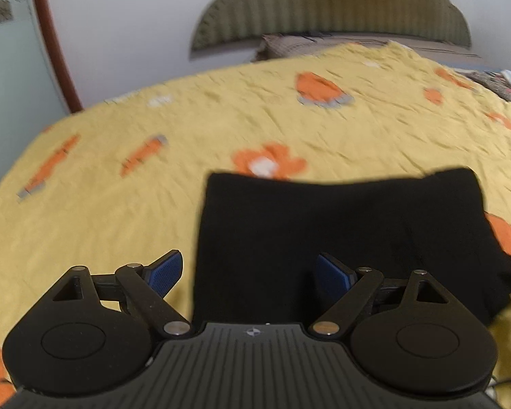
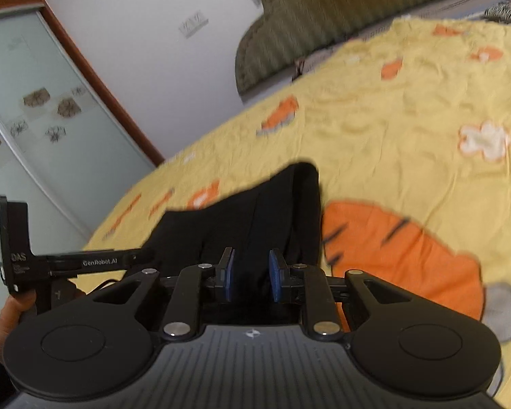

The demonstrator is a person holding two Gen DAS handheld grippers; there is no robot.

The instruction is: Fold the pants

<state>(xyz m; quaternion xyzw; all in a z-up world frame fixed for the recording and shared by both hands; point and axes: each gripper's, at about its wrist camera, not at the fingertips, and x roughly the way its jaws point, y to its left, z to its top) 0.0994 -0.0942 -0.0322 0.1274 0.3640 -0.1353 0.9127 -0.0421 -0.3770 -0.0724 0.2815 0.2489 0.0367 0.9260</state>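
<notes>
Black pants [image 1: 340, 238], folded into a compact block, lie on the yellow bedspread [image 1: 119, 204], long axis across the left-wrist view. Left gripper [image 1: 248, 272]: jaws wide apart, straddling the block's near left corner, holding nothing. Right gripper [image 2: 250, 274]: jaws narrowly apart over black cloth; grip cannot be told.

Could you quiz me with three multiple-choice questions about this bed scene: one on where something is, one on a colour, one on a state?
1. Where do the pants lie?
A on the bedspread
B on the floor
C on a chair

2. What colour are the pants?
A white
B black
C red

3. How does the left gripper stand?
A shut on a pillow
B shut on a sock
C open

Answers:
1 A, yellow bedspread shows all round them.
2 B, they are plain black in both views.
3 C, its blue pads stand wide apart, gripping nothing.
</notes>
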